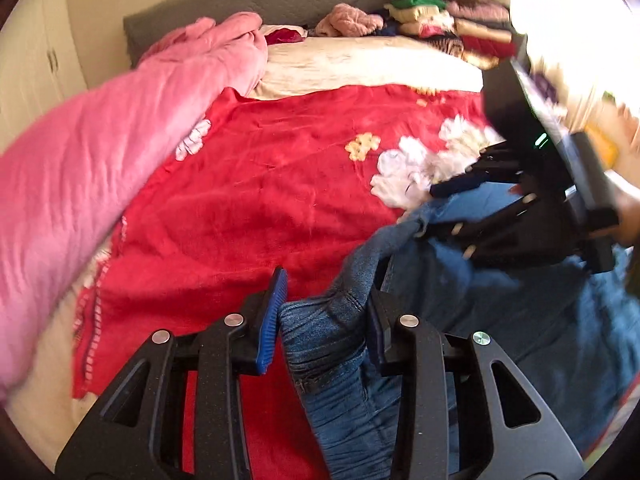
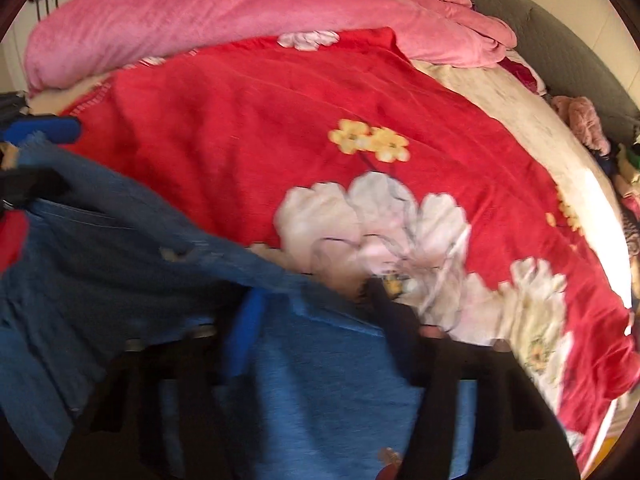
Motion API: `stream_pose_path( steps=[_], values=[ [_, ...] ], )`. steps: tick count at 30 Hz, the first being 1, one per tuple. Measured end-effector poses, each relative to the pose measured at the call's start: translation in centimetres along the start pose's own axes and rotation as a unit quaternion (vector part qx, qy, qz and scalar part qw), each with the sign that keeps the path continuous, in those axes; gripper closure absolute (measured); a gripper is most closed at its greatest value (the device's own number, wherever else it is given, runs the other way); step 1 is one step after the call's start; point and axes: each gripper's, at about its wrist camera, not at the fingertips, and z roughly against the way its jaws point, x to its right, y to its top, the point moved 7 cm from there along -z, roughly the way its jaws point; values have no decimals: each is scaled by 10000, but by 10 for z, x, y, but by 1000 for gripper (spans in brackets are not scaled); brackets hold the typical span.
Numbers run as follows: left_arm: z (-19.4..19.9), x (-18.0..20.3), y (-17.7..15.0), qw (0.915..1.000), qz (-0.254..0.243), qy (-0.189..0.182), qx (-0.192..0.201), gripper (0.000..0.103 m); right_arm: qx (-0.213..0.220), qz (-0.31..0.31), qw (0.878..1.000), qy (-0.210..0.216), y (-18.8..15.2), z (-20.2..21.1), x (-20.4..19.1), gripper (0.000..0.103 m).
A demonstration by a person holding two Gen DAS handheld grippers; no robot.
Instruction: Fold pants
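Blue denim pants (image 1: pixel 460 312) hang bunched between both grippers above a red flowered blanket (image 1: pixel 260 200) on a bed. My left gripper (image 1: pixel 326 312) has its jaws wide apart with a crumpled fold of denim between the blue pads, which do not press it. My right gripper (image 1: pixel 460 196) shows at the right of the left wrist view, over the pants' upper edge. In the blurred right wrist view the pants (image 2: pixel 320 380) drape across my right gripper (image 2: pixel 312 308), whose jaws stand apart. The left gripper's blue pad (image 2: pixel 48 130) shows at the left edge there.
A pink quilt (image 1: pixel 100 152) lies along the bed's left side. A cream sheet (image 1: pixel 360 64) covers the far end. Stacked folded clothes (image 1: pixel 440 20) sit at the far right by a grey headboard (image 1: pixel 248 4).
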Motion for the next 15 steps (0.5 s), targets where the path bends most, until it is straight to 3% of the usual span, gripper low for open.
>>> stream_pose_path(
  steps=[4,8,15],
  values=[
    [-6,-6,-4,9998,-74,170,-108,76,372,-384,9985,74,-8,27,0,91],
    [7,-11,-3,9999,115,-15,-14,76,927,-578,9939,129,-11,74,-4,92],
    [46,-1,-2,9990,284,-220,264,75,1482,-677,9866,100,-35,148,-35,94]
  ],
)
